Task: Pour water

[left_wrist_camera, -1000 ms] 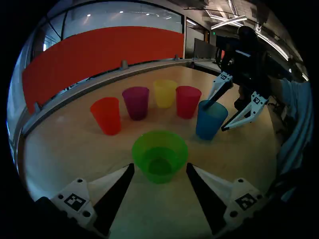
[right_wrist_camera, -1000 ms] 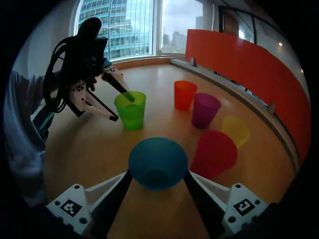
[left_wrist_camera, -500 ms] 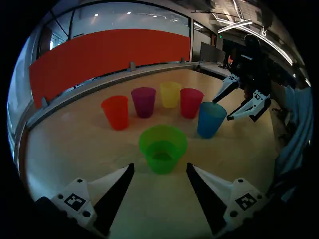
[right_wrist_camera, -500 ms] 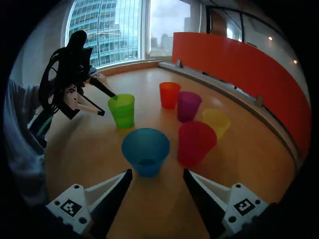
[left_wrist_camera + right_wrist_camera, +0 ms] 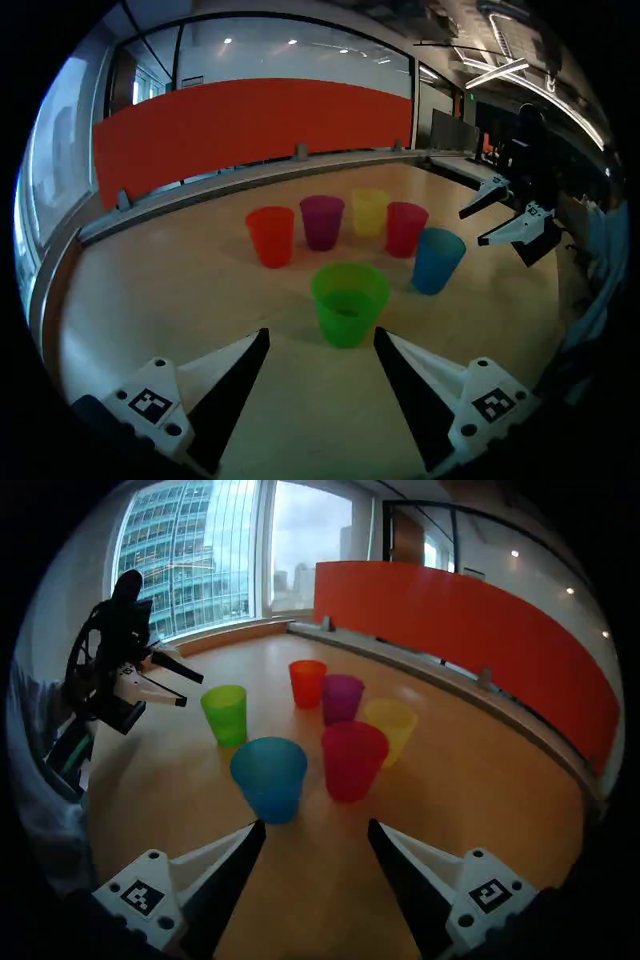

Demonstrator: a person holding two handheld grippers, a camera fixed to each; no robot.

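Several plastic cups stand upright on a wooden table. In the left gripper view a green cup (image 5: 350,302) stands just beyond my open left gripper (image 5: 320,340), apart from its fingers, with a blue cup (image 5: 437,259) to its right. In the right gripper view the blue cup (image 5: 270,778) stands just ahead of my open right gripper (image 5: 315,832), untouched, and the green cup (image 5: 226,714) stands farther off. The right gripper (image 5: 485,225) hangs open beyond the blue cup. The left gripper (image 5: 190,690) hangs open left of the green cup.
Behind stand an orange cup (image 5: 271,234), a purple cup (image 5: 322,222), a yellow cup (image 5: 370,211) and a red cup (image 5: 405,228). An orange wall panel (image 5: 256,124) runs along the table's far edge. Tall windows (image 5: 192,556) and a sleeve (image 5: 40,808) lie beyond.
Both grippers have drawn back from the cups. The green and blue cups, which were between the fingers, now stand farther off and free, and each gripper has lifted away from its cup's rim.
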